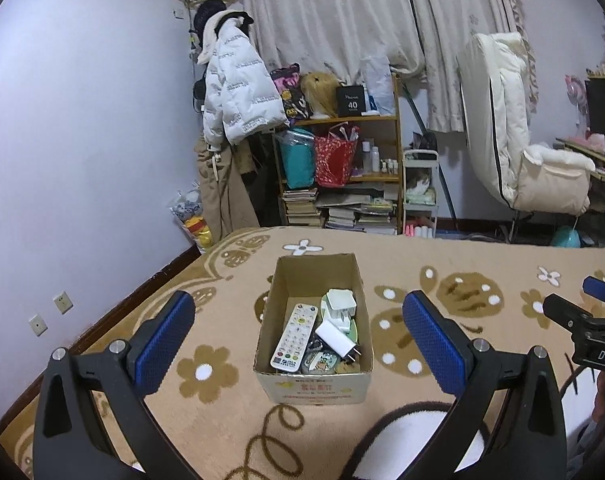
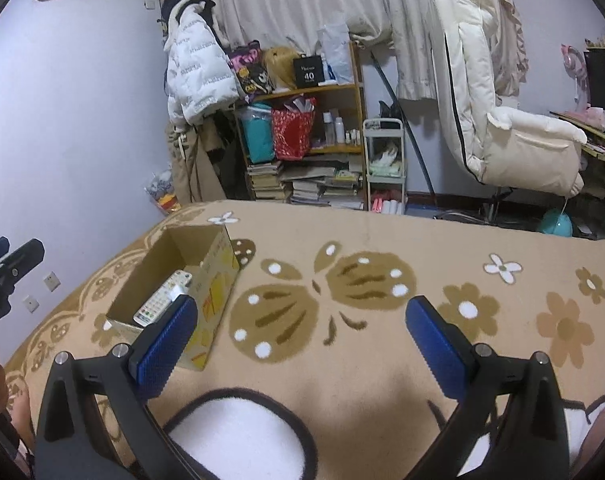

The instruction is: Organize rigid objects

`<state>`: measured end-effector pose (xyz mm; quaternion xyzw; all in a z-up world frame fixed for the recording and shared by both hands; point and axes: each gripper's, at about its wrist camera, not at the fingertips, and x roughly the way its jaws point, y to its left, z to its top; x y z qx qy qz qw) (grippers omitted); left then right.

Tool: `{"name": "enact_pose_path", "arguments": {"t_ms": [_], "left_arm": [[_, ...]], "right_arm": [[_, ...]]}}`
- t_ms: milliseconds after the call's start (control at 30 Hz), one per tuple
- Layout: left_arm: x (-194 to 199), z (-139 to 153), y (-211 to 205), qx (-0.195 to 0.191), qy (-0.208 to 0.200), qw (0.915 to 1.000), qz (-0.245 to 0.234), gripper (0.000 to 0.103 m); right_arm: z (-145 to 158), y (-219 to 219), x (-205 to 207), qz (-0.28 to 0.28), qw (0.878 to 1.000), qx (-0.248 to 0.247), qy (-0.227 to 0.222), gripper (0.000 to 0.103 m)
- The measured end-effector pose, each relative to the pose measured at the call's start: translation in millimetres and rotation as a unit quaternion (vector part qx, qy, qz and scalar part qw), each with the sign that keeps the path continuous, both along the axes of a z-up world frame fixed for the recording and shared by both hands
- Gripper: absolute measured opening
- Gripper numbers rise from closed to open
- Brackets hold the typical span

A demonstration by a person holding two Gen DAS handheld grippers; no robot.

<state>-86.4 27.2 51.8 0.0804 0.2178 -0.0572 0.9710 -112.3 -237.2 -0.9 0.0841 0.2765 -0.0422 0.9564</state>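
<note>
Wide apart, the blue pads of my left gripper (image 1: 298, 332) hold nothing and touch nothing as they hang above the bed, framing an open cardboard box (image 1: 313, 388) that sits dead ahead at twelve o'clock on a tan flowered blanket (image 1: 482, 260). Inside the box, a white remote control (image 1: 294, 338) lies lengthwise along the nine o'clock wall. Toward three o'clock from it rest a white plug adapter (image 1: 341, 305) and a white charger (image 1: 336, 337) with its prongs pointing to the near corner, both piled on a pale green dish-like piece (image 1: 352, 330) that I can only partly see. Small printed trinkets (image 1: 321, 361) crowd the box's six o'clock end; their kind is unclear.

My right gripper (image 2: 301, 338) is equally spread and empty, hovering over bare blanket beside a large brown butterfly motif (image 2: 322, 300). From this wrist's view the same box (image 2: 218, 300) stands at ten o'clock, partly behind my left finger pad (image 2: 164, 346), with the remote (image 2: 162, 298) showing inside. My other gripper's tip (image 2: 10, 266) pokes in at nine o'clock.

Beyond the bed's far edge, at twelve o'clock, stands a cluttered wooden shelf (image 1: 396, 148) with stacked books below; a white puffer jacket (image 1: 238, 84) hangs at eleven o'clock and a cream padded chair (image 1: 514, 148) stands at two o'clock.
</note>
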Motion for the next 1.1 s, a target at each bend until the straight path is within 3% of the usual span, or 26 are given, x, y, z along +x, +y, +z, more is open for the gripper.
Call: {"name": "enact_pose_path", "arguments": {"t_ms": [500, 1100], "left_arm": [[21.6, -28.3, 11.1, -0.023, 0.036, 0.9991, 0.006, 0.103], [22.1, -33.9, 5.4, -0.003, 0.04, 0.9992, 0.0, 0.103]], "right_arm": [[-10.4, -5.3, 4.6, -0.012, 1.0, 0.001, 0.012, 0.103], [-17.2, -2.0, 7.1, -0.009, 1.0, -0.002, 0.019, 0.103]]}}
